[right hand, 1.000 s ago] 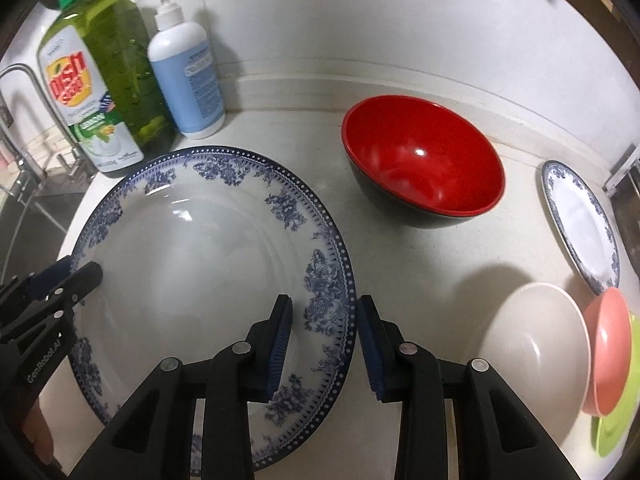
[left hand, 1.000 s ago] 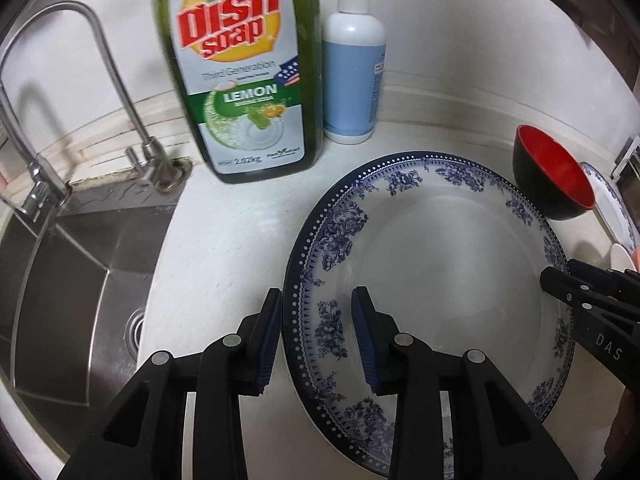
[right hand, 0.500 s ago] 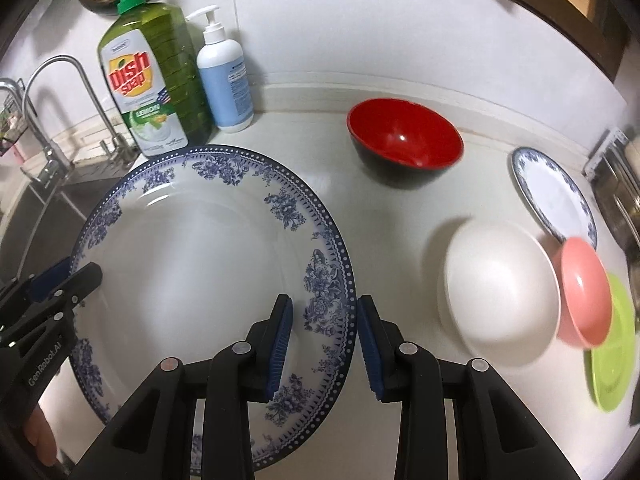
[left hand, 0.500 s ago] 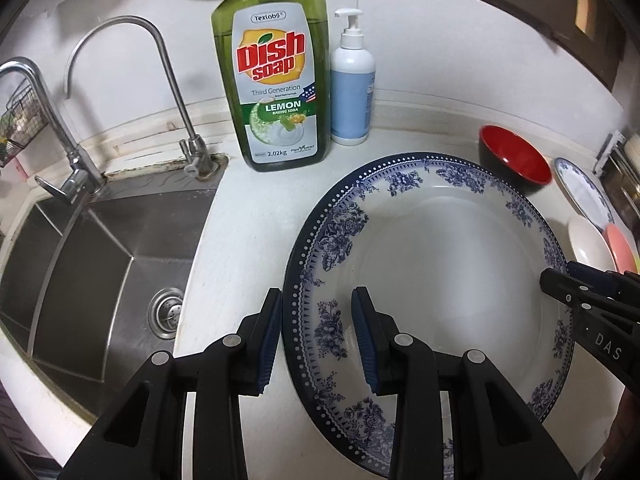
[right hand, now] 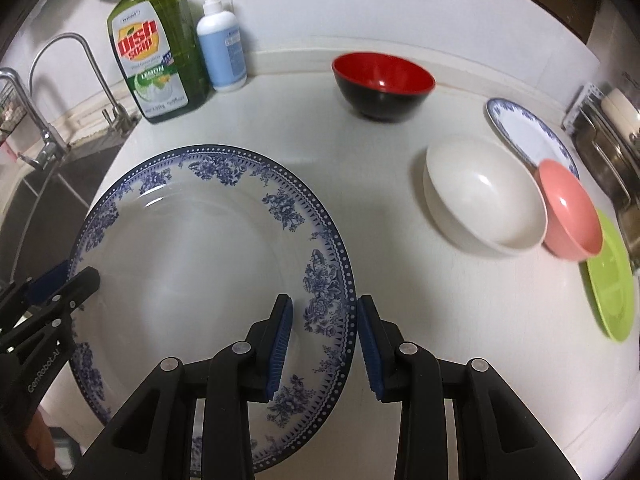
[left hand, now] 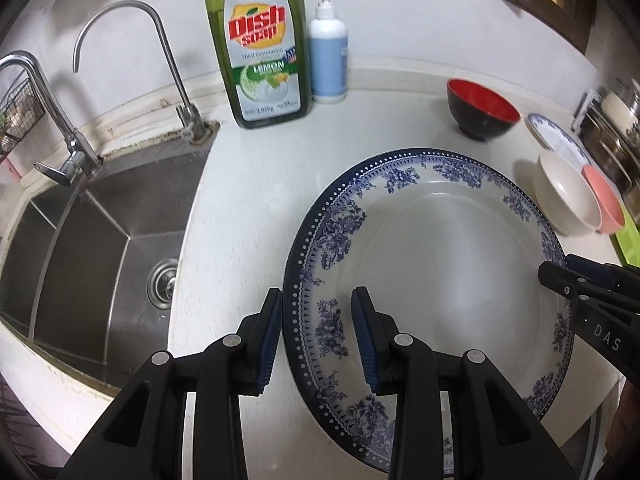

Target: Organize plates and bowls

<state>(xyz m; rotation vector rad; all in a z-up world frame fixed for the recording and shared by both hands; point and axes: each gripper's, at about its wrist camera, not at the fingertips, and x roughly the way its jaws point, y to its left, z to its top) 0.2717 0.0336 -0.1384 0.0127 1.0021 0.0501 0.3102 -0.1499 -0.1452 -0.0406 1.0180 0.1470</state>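
We hold the big blue-patterned plate (left hand: 432, 280) by opposite rims above the surface (right hand: 400, 280), left tool (left hand: 316, 344) and right tool (right hand: 324, 344) each clamped on it. In the right view, the other dishes lie toward the frame's right, nearer our right tool.

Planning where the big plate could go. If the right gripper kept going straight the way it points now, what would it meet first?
Probably nothing soon: ahead of the right gripper, which clamps the large blue-patterned plate, lies bare counter, then the red-and-black bowl near the wall. Depth is unclear.
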